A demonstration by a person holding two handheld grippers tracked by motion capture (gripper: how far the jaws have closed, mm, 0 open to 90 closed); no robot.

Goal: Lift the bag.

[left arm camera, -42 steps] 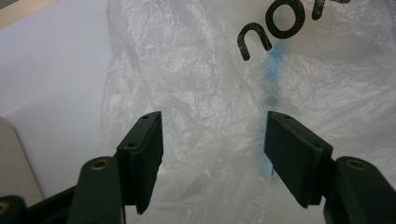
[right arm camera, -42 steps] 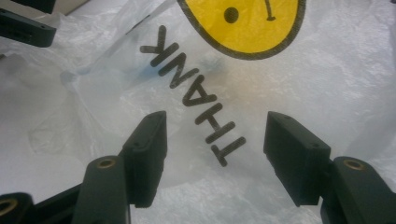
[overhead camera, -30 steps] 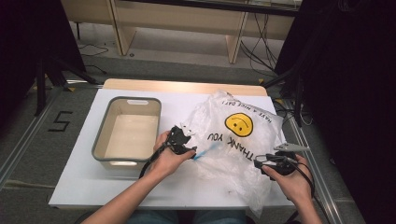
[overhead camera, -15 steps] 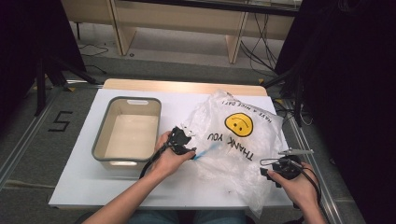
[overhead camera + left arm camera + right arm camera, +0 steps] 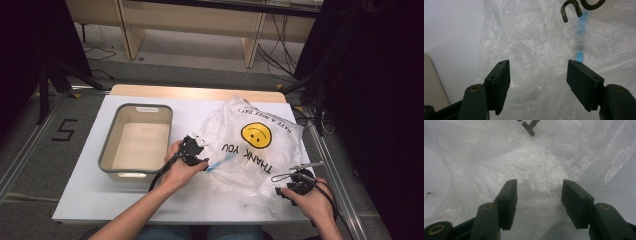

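Note:
A crumpled clear plastic bag (image 5: 255, 150) with a yellow smiley and the words "THANK YOU" lies on the right half of the white table (image 5: 95, 200). A slim blue object (image 5: 220, 162) shows blurred through its film (image 5: 581, 37). My left gripper (image 5: 200, 150) is at the bag's left edge, jaws open (image 5: 539, 67) over loose film (image 5: 534, 47). My right gripper (image 5: 284, 184) is at the bag's near right corner. Its jaws (image 5: 539, 186) have just been closing, with wrinkled film (image 5: 536, 162) between them and a wide gap left; the pads do not press it.
A grey-rimmed, cream, empty bin (image 5: 107, 155) stands on the left half of the table, just left of my left hand. The table's right edge (image 5: 325, 175) runs close to my right hand. Wooden furniture and cables (image 5: 270, 55) lie on the floor beyond the far edge.
My right hand and its gripper have drawn slightly toward the near edge at the bag's corner. The left hand, the bag and the bin have kept still.

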